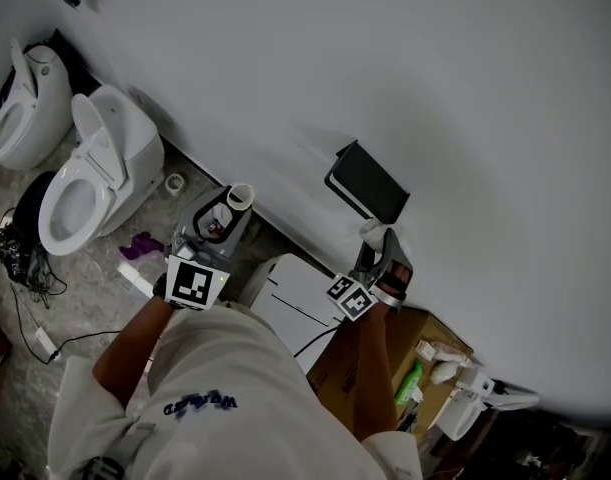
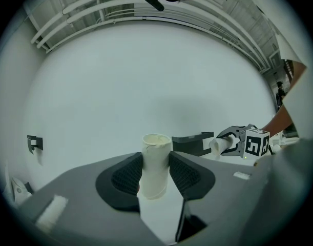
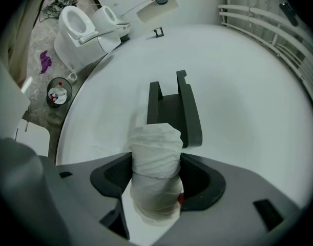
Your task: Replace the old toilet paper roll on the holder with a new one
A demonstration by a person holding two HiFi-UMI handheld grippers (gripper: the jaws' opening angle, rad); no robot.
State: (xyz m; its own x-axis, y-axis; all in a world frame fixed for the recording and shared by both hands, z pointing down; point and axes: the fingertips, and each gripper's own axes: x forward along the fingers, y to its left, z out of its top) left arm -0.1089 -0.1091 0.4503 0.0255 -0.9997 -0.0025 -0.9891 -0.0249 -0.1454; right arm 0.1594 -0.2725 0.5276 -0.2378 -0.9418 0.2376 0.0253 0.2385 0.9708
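Right claw (image 3: 157, 178) closed on the new roll (image 3: 155, 158), whose long axis points straight at the wall holder (image 3: 189, 111) just beyond its tip; this hand is the nearer. Left claw (image 2: 156, 174), well aside, grips the old cardboard tube (image 2: 156, 155) upright.

Holder (image 1: 368, 184) on wall; toilets (image 1: 97, 163) on floor, far left; box (image 1: 432, 330) beneath holder.

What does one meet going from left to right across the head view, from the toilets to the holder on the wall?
First toilet → second toilet → small roll on the floor → left tool gripping a cardboard tube → black wall holder.
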